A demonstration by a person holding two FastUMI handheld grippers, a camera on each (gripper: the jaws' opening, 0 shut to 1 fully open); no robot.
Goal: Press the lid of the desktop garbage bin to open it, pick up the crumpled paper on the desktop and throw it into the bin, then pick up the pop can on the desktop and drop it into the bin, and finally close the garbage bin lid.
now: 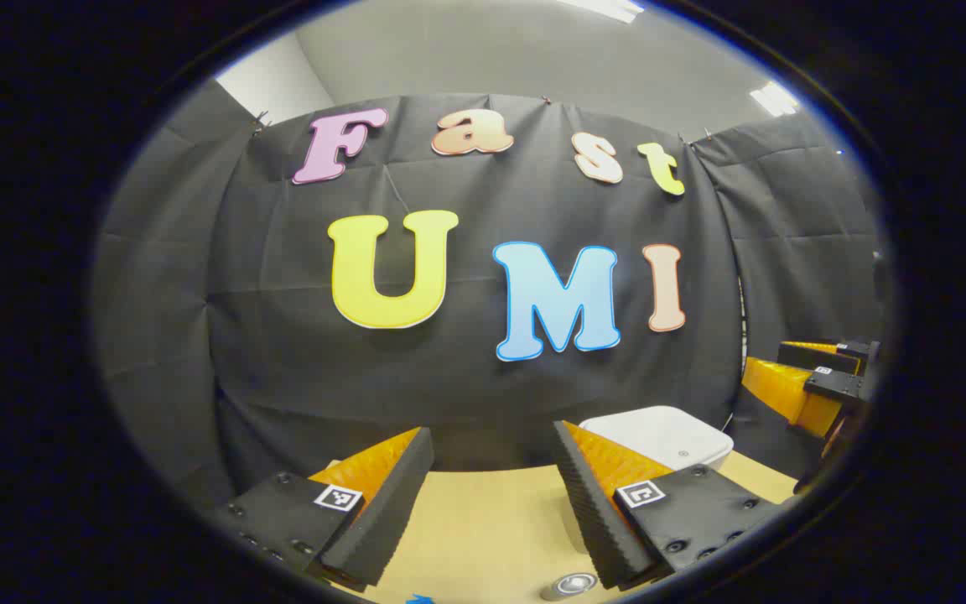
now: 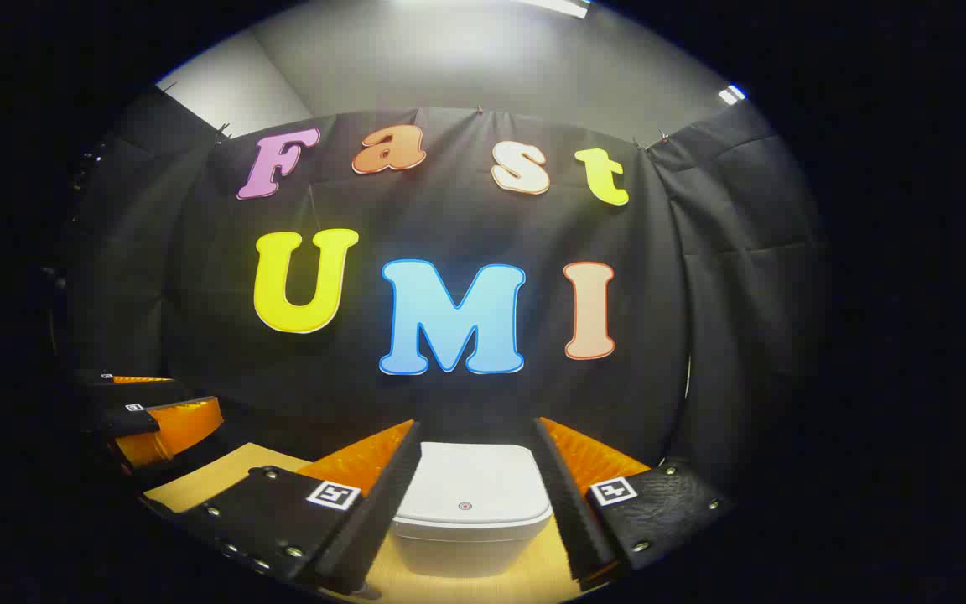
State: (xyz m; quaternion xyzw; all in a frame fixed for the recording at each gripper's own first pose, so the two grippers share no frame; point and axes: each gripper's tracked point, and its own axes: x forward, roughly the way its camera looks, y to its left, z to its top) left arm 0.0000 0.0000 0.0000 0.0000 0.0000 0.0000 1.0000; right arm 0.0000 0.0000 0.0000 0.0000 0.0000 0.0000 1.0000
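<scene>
The white desktop bin (image 2: 470, 495) stands on the wooden tabletop with its flat lid down, a small round mark on the lid's front. In the right gripper view my right gripper (image 2: 473, 436) is open, and the bin appears in the gap between its fingers, with no pad pressing on it. My left gripper (image 1: 491, 453) is open with nothing in it above the bare tabletop (image 1: 483, 520). The bin (image 1: 659, 436) lies behind its right finger. The pop can's silver top (image 1: 571, 585) peeks in at the bottom edge, near that finger.
The black cloth wall hangs close behind the table's far edge. The other gripper (image 1: 818, 377) appears at the far right of the left gripper view, and at the far left (image 2: 156, 411) of the right gripper view. A small blue scrap (image 1: 420, 599) sits at the bottom edge.
</scene>
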